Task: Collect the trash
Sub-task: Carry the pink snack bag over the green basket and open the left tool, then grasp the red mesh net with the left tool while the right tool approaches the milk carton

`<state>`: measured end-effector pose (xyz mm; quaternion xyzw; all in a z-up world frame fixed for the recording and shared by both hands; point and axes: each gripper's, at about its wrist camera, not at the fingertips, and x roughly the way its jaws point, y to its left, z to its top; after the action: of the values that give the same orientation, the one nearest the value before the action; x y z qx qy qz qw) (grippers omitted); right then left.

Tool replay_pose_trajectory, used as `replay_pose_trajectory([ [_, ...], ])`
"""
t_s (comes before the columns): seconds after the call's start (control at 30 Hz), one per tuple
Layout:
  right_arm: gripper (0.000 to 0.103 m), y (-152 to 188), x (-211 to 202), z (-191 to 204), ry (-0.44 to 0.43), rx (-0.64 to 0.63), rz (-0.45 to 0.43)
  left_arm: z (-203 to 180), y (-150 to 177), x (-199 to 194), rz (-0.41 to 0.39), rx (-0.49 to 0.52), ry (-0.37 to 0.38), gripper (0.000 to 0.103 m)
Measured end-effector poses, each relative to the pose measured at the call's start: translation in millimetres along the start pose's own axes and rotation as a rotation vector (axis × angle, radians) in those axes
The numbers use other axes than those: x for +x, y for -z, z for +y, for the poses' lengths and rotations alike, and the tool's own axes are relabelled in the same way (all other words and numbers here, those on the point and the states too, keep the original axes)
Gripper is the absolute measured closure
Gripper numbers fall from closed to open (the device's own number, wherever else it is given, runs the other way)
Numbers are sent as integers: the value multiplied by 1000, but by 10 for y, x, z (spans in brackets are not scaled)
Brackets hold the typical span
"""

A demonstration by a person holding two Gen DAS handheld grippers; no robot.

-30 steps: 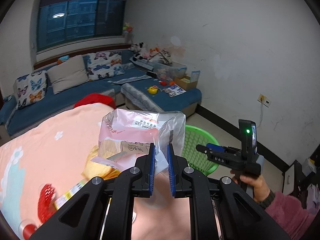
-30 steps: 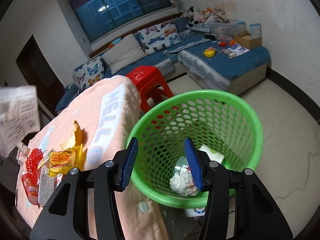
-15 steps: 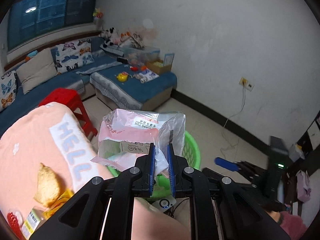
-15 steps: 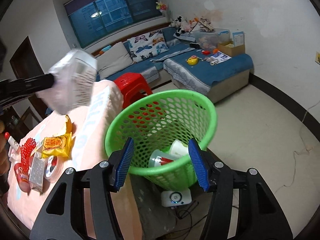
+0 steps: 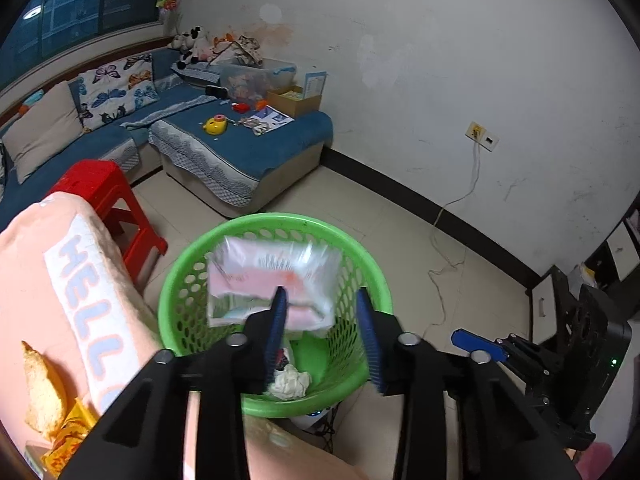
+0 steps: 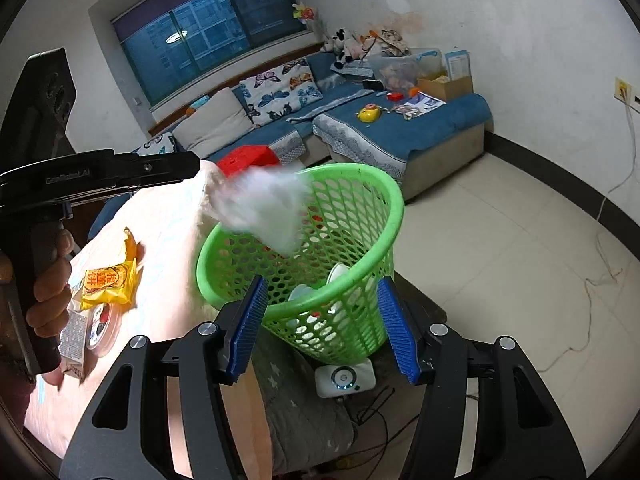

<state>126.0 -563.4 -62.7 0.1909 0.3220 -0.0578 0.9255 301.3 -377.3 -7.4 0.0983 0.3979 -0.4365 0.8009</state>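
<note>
Plastic bag [image 5: 272,280] blurred above green basket [image 5: 180,292]; white device [image 6: 346,378] right-view only.

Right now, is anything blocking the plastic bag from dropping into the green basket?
Nothing visible blocks it. The plastic bag hangs blurred right over the open mouth of the green basket, free of the left gripper, whose jaws have just been opening. Below lie only a crumpled tissue and other trash.
</note>
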Motion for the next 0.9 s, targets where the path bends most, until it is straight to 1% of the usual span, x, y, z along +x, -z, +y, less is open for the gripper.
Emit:
replay_pose_trajectory([
  [0.17,45,-32,-63,61,-5,-12,-9,54,51,-68,-2,-26,-7,62],
  [0.23,45,-49,-92,111,-7,-25,-18,58,93,-176,-23,-21,-24,62],
  [0.27,45,-62,-109,139,-15,-28,-22,65,115,-256,-35,-23,-46,60],
  [0.33,42,-81,-136,200,-22,-35,-26,69,152,-388,-52,-30,-59,58],
  [0.37,42,-83,-149,245,-27,-44,-31,78,185,-494,-68,-38,-78,56],
  [0.43,42,-78,-165,333,-41,-59,-34,95,248,-665,-93,-43,-104,56],
  [0.47,42,-77,-167,387,-52,-66,-32,105,291,-737,-105,-46,-113,55],
  [0.53,41,-67,-182,472,-65,-79,-33,137,380,-864,-114,-57,-153,53],
  [0.6,41,-69,-193,577,-87,-95,-33,189,500,-1026,-126,-78,-166,53],
  [0.67,40,-68,-197,708,-108,-117,-31,253,626,-1164,-131,-94,-197,53],
  [0.73,39,-61,-193,841,-127,-140,-28,310,759,-1306,-141,-93,-239,53],
  [0.77,39,-56,-195,878,-134,-147,-25,351,834,-1389,-146,-97,-274,53],
  [0.9,37,-39,-180,1175,-173,-199,-18,591,1099,-1729,-169,-163,-326,53],
])
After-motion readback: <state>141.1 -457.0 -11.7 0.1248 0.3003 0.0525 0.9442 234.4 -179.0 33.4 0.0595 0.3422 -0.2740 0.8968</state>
